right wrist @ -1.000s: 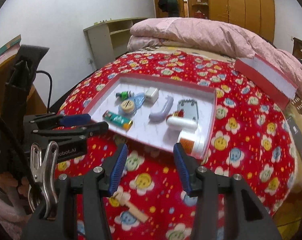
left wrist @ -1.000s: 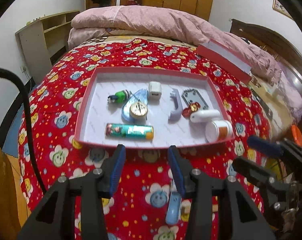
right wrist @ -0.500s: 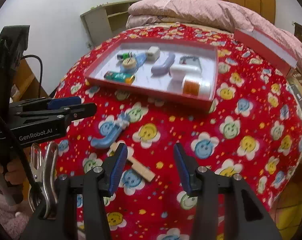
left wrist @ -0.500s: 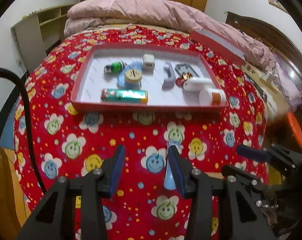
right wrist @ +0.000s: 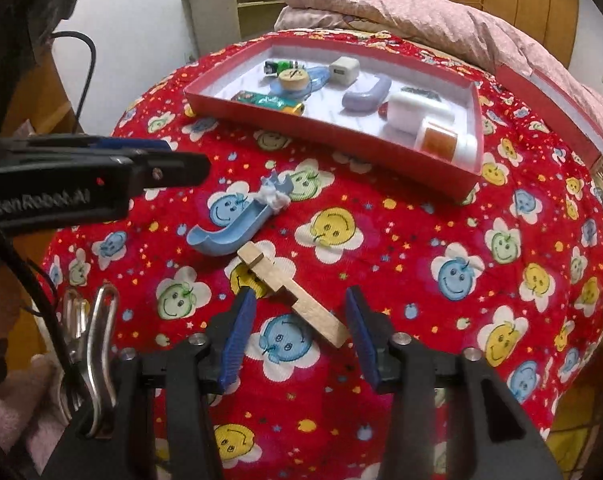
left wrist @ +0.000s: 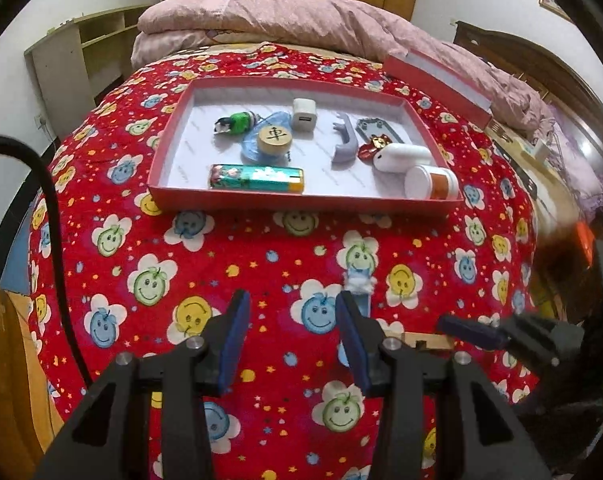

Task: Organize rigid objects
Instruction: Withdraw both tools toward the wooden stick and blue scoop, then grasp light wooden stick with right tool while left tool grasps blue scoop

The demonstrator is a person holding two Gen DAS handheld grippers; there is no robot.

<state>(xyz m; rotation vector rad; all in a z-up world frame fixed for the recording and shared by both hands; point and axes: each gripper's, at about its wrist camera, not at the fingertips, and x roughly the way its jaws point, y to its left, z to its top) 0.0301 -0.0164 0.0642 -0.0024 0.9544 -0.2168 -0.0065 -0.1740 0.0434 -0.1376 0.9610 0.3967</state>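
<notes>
Right gripper [right wrist: 299, 332] lowered, jaws closing; wooden piece [right wrist: 293, 294] between, untouched.

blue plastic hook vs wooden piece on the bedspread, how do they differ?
The blue plastic hook is curved and glossy, with white residue at one end; the wooden piece is straight-edged, pale and notched. The hook lies farther from the right gripper, outside its jaws; the wooden piece lies between the open jaws, unclamped. Both rest on the red bedspread, outside the red tray.
</notes>
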